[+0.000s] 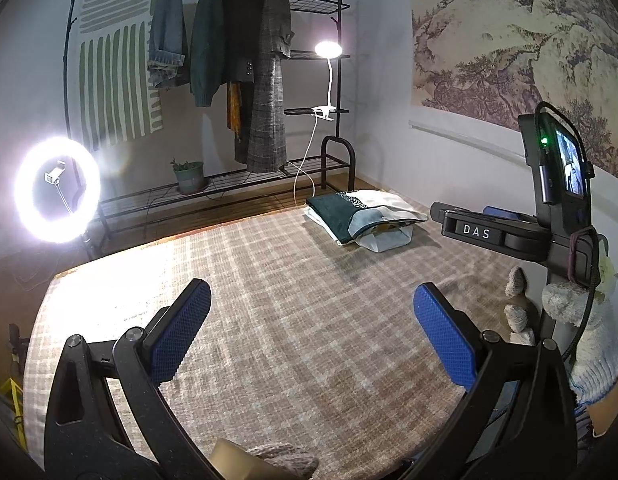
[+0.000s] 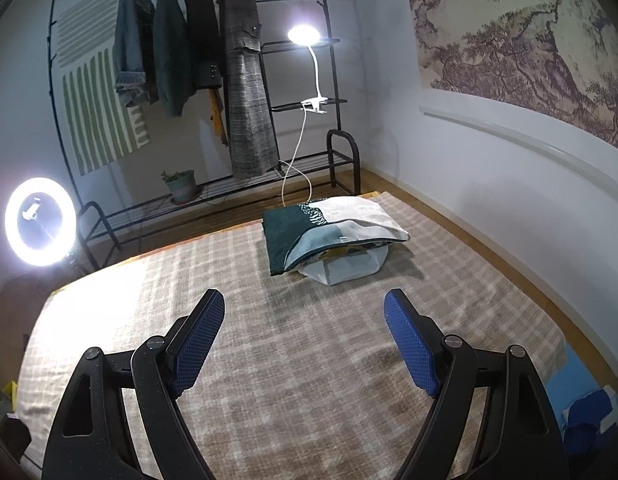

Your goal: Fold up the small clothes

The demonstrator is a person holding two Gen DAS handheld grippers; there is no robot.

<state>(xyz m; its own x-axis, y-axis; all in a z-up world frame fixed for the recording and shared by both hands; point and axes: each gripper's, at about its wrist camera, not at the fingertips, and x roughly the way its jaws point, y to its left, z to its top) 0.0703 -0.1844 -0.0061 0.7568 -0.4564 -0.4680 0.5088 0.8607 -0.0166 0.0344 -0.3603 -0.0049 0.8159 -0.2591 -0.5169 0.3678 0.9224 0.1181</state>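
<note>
Both claws, left [image 1: 312, 334] and right [image 2: 304, 342], gape wide with nothing between their blue pads, above the plaid blanket [image 2: 309, 360]. Folded clothes [image 2: 329, 236] lie stacked at the blanket's far edge, well apart from both claws.

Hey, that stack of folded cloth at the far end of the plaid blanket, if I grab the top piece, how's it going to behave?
The stack of folded cloth would probably go floppy: its top layer sags over the edges. It looks light, thin fabric. A push on the plaid blanket would likely skew the layers, since they sit loosely overlapped.
</note>
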